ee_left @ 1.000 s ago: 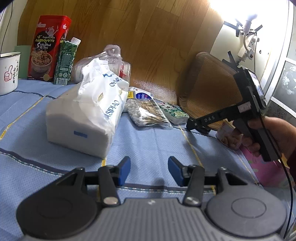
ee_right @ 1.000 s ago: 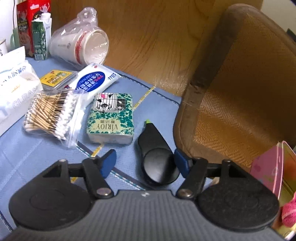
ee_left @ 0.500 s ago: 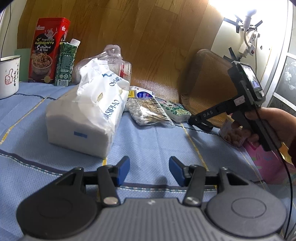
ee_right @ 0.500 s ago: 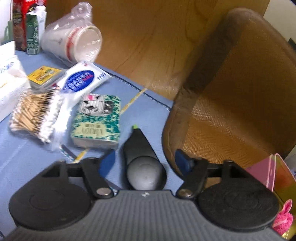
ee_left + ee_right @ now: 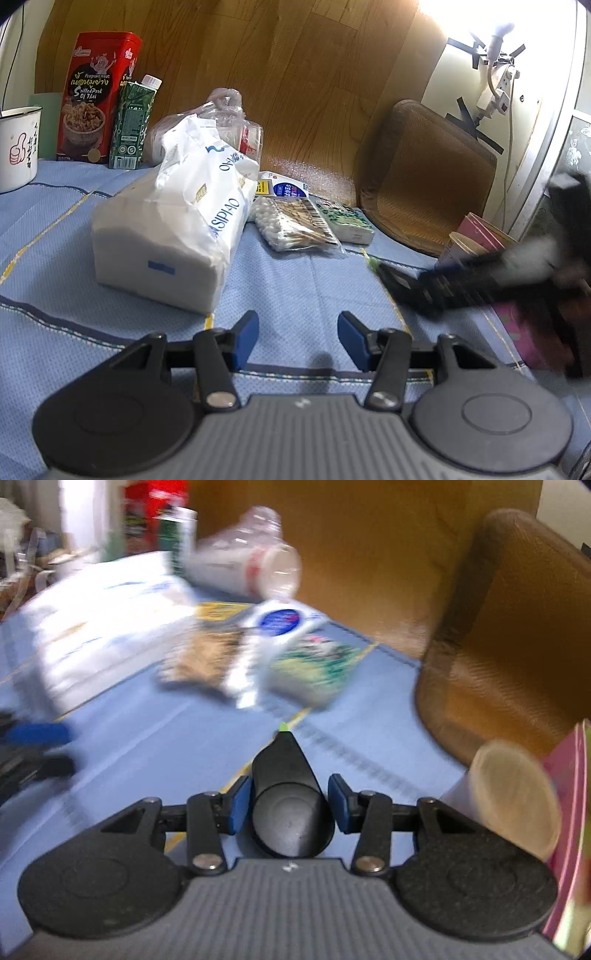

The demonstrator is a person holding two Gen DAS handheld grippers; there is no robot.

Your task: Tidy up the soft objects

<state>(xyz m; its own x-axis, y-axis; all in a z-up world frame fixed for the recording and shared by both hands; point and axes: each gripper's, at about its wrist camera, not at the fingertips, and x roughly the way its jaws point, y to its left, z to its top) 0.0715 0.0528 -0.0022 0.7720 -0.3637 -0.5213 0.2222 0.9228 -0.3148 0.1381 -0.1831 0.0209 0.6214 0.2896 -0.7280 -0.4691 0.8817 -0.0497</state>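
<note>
While your right claw: your right gripper (image 5: pixel 288 805) has its blue pads pinching the round butt of the black marker (image 5: pixel 286 786), one pad on each side.
Your left claw: your left gripper (image 5: pixel 297 338) hangs spread, nothing between the pads, just above the cloth.
Marker position: low over the blue cloth (image 5: pixel 295 266), right of the tissue pack (image 5: pixel 177 225) and near the cotton swabs (image 5: pixel 291 223).
Surface: blue quilted cloth with yellow and dark lines; a green tissue packet (image 5: pixel 345 221) lies beside the swabs.
Room: wood-panelled wall (image 5: pixel 314 74) behind, brown chair back (image 5: pixel 428 177) to the right, red tin (image 5: pixel 94 96) at the far left.
Marker heading: long axis runs straight away from your right hand, green tip forward, toward the green packet.
</note>
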